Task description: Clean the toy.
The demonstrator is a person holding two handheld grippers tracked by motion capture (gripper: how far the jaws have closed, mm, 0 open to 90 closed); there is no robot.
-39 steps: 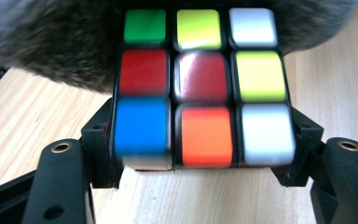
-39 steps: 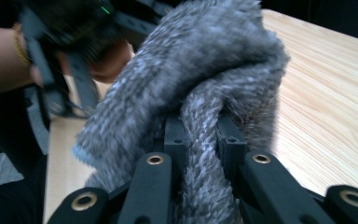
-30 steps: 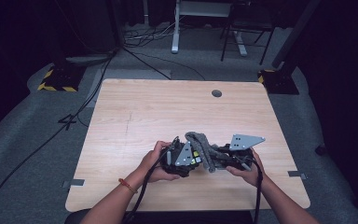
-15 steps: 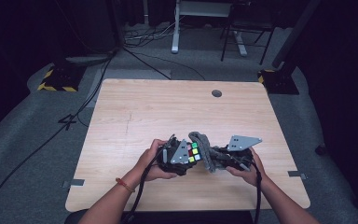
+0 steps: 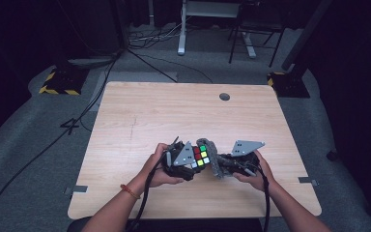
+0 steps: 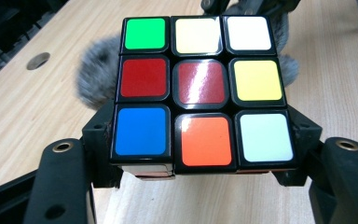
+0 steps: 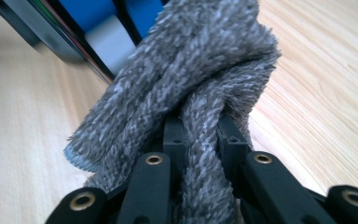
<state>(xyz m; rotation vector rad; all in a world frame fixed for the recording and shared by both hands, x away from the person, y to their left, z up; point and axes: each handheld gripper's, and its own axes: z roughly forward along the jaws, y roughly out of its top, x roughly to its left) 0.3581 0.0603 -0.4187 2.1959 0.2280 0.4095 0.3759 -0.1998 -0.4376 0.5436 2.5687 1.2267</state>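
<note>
In the high view, both grippers meet low in the centre of the frame, above the near part of the wooden bench. The left gripper, held in the person's left hand, is clamped on a colour cube, whose top face shows red, green and yellow squares. In the left gripper view the cube sits in the middle of the frame, with the two black jaws pressed against its lower left and lower right sides. The face turned to that camera reads green, cream and white along the top row, red, red and yellow across the middle, and blue, orange and pale white along the bottom.

The right gripper, in the person's right hand, is closed narrowly on a grey fluffy cloth. In the right gripper view the cloth rises from between the jaws at the bottom of the frame, bunched and folded over itself, and its upper end lies against the cube, of which blue and white squares show at upper left. In the high view the cloth sits just to the right of the cube, touching it. In the left gripper view the same grey cloth shows behind the cube at left and right.

A grey three-cornered plate tops the right gripper. A round dark hole lies in the bench near its far edge, right of centre.
</note>
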